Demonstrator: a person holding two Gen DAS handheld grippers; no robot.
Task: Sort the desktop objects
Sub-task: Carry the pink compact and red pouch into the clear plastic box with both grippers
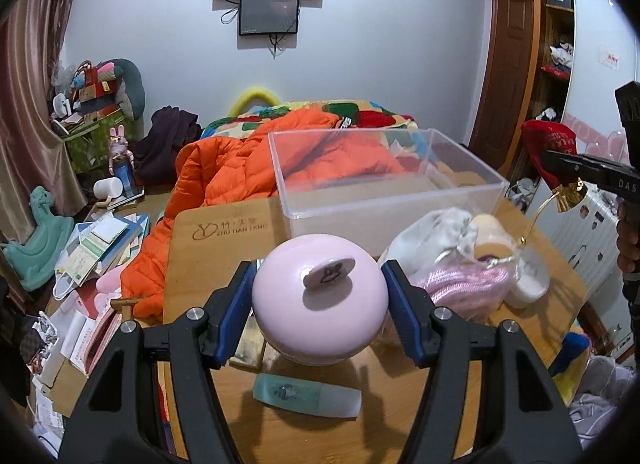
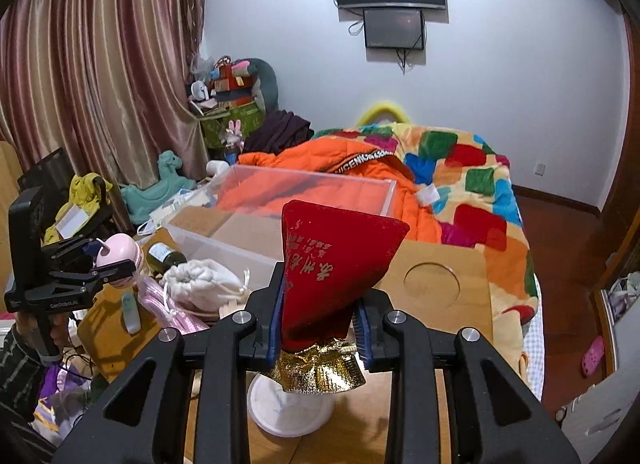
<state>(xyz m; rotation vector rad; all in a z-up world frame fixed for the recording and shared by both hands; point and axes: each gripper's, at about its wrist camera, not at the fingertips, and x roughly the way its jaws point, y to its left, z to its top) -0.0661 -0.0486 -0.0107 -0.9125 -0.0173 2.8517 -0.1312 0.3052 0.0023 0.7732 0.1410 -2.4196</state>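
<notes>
We are gripping a round pink jar point(image 1: 320, 300) in our left gripper point(image 1: 320, 304), jaws half-spread, above the wooden table point(image 1: 224, 264). Our right gripper point(image 2: 320, 320) is pinching a red velvet pouch point(image 2: 336, 264) nearly shut, near the clear plastic bin point(image 1: 384, 200) at the table's far edge.

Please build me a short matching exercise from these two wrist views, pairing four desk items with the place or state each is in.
Column one:
1. pink round gadget
2. red velvet pouch
3. clear plastic bin
4. pale green tube

Column two:
A. lying flat on the wooden desk
B. clamped in the left claw
C. standing open with nothing inside
D. clamped in the right claw

Pairs: 1-B, 2-D, 3-C, 4-A
</notes>
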